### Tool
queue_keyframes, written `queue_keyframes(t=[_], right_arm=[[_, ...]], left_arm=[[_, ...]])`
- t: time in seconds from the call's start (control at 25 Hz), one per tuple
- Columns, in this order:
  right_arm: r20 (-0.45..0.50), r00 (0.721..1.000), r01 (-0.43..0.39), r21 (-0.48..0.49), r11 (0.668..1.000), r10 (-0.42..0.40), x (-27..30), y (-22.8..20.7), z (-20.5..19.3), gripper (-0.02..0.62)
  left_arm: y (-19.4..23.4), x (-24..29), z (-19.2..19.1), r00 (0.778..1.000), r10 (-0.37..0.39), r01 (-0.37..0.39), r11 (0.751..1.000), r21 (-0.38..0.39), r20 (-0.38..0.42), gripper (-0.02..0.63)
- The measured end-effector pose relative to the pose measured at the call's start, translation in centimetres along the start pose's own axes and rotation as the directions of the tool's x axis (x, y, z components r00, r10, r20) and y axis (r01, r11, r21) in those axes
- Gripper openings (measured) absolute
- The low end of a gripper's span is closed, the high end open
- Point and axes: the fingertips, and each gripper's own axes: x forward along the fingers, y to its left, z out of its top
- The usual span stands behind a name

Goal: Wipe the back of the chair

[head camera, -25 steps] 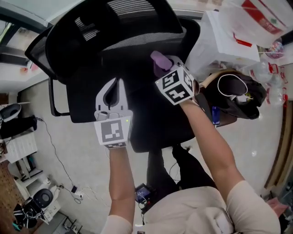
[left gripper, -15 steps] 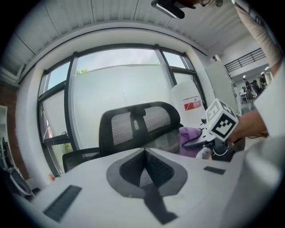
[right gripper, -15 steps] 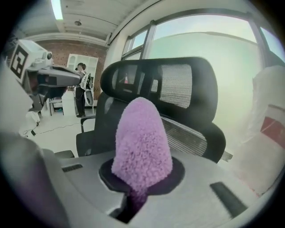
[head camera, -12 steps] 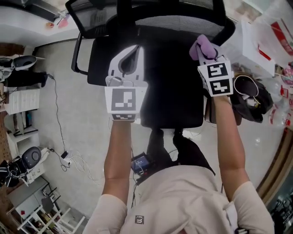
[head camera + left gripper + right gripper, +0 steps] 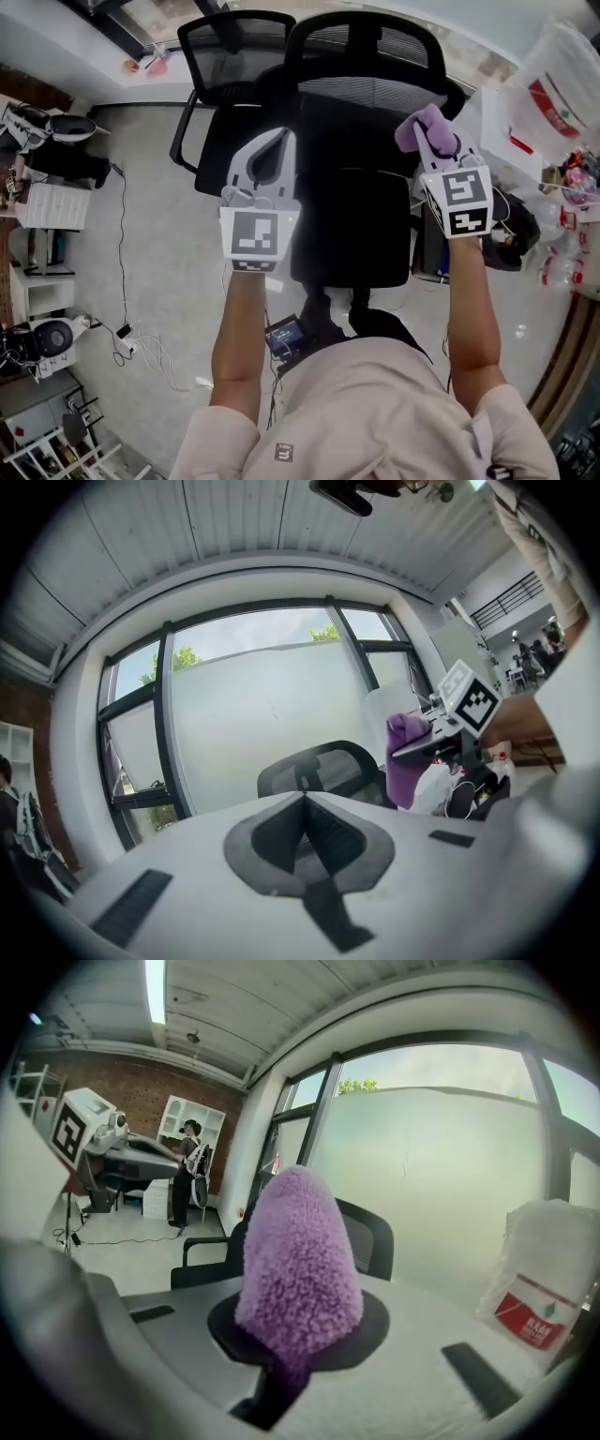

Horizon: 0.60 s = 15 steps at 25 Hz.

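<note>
The person stands behind the black chair (image 5: 356, 225) with a gripper in each hand. The right gripper (image 5: 436, 145) is pinched tight on a fluffy purple cloth (image 5: 419, 125), and the cloth sticks up out of the tips. It is up in the air, just beside the right top corner of the chair's back (image 5: 375, 94). I cannot tell if it touches the mesh. The left gripper (image 5: 279, 141) is closed with nothing in it, and it hangs over the left side of the chair.

I think the wiping has not really begun. The cloth is at one corner, and the whole wide mesh back is left to rub, from side to side and top to bottom. The back looks the same all over, so no wiped part shows.

A second chair (image 5: 225, 56) stands close behind on the left. A white bag (image 5: 553, 94) with red print sits near the right side. Wires (image 5: 122, 234) lie on the floor (image 5: 159, 281). The second chair could get bumped if the chair turns.
</note>
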Motion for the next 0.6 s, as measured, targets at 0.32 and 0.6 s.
queue_keyframes(t=[0.32,0.6], right_arm=[[0.1,0.995,-0.024,-0.021,0.999,0.026,-5.9,-0.4,6.3,0.026],[0.174,0.982,-0.071,-0.012,0.997,0.072,-10.9,0.5,10.3,0.026]], left_arm=[[0.6,-4.2,5.5,0.999,0.008,-0.009,1.0,0.014,0.05,0.006],[0.0,-7.4,9.1,0.997,-0.01,0.012,1.0,-0.022,0.082,0.006]])
